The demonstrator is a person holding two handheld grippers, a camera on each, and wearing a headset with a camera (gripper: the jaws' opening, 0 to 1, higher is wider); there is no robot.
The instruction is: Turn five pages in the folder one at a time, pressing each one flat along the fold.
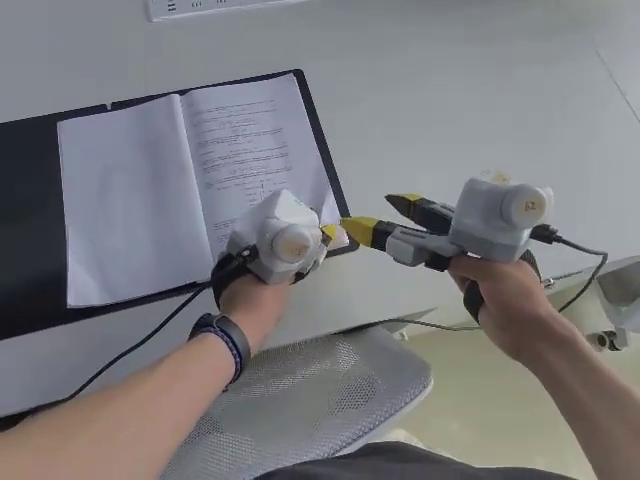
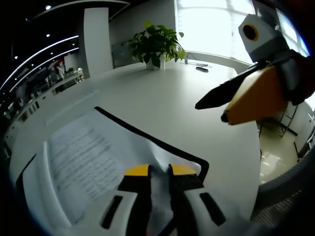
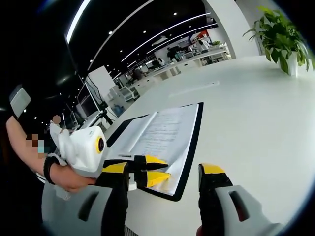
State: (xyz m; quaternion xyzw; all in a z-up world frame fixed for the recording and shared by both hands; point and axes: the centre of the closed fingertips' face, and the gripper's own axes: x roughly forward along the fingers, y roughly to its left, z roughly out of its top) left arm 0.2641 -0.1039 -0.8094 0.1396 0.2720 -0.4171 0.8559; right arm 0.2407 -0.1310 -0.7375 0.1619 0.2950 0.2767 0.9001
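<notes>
Left gripper view puts the left gripper [image 2: 158,170] at the near outer corner of the right-hand page [image 2: 83,152]. Its jaws are drawn almost together with a strip of paper between them, so we judge it is pinching that corner, a sensible place to lift one sheet for a turn. The folder [image 1: 25,170] lies open on the table [image 1: 450,100], stretching ahead and to the left of that gripper. Our right gripper [image 1: 372,215] hovers just right of the left one, off the folder's edge, with its jaws spread and holding nothing. It is likely free so it can press along the fold [image 1: 193,170].

In the head view the left gripper's body covers the pinched corner, so we cannot tell whether one sheet or several is caught. The print is too small to read, and the folder's left cover is cut off.
</notes>
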